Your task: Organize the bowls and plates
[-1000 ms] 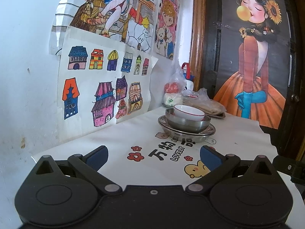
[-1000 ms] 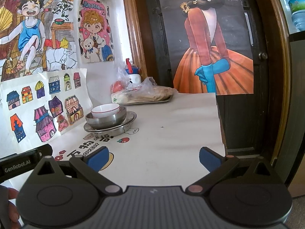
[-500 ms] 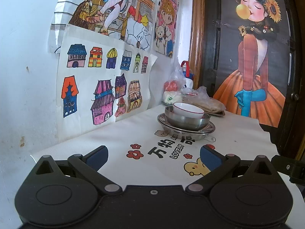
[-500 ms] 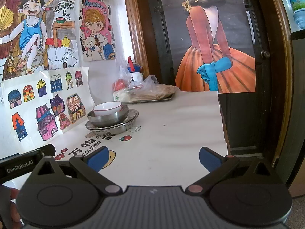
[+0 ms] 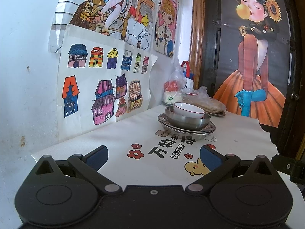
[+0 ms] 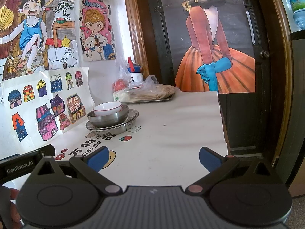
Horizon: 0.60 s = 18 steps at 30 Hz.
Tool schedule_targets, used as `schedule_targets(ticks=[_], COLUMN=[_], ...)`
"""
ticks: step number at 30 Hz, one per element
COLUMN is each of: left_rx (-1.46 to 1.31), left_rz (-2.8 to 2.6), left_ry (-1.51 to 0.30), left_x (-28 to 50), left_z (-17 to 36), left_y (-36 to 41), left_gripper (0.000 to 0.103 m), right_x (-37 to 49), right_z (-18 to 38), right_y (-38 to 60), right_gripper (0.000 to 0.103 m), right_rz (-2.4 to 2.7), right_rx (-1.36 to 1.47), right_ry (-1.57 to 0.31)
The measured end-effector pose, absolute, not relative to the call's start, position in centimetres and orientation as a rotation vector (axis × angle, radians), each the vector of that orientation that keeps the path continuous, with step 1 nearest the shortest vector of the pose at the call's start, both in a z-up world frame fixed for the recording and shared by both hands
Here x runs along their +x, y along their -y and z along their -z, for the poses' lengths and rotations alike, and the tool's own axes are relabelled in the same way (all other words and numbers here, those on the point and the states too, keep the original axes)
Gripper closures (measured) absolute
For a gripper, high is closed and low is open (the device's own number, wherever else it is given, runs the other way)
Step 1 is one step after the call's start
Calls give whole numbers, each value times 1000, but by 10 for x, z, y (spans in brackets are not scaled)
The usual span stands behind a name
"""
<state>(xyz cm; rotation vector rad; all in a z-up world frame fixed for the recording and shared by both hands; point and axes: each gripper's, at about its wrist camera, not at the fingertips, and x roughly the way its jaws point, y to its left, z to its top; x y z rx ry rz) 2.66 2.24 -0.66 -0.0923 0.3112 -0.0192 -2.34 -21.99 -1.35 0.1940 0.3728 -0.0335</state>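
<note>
Both the left hand-held gripper (image 5: 153,153) and right hand-held gripper (image 6: 153,155) gape wide, holding nothing. Far on the surface (image 6: 171,133), a white bowl (image 5: 188,110) nests in a steel bowl (image 5: 187,121) on a steel plate (image 5: 185,130). The white bowl looks breakable and the steel slick, so pinching a rim seems best.

table (image 5: 238,133): white printed cloth | steel plate (image 5: 187,131) with stacked bowls | metal tray (image 6: 152,100) of bagged food

"LOVELY" – tablecloth (image 5: 176,149), "GenRobot.AI" – left hand-held gripper (image 6: 20,168), "MORNIN" – poster (image 6: 95,4)
</note>
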Motion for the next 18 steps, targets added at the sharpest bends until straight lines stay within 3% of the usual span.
schedule_targets(ticks=[18], left_rx=[-93], left_rz=[19], left_ry=[-310], left_x=[26], left_z=[6], left_y=[-23], left_gripper=[1], right_x=[-24], right_z=[13], right_y=[218], right_gripper=[0], right_rz=[33], right_rx=[191], right_ry=[-372])
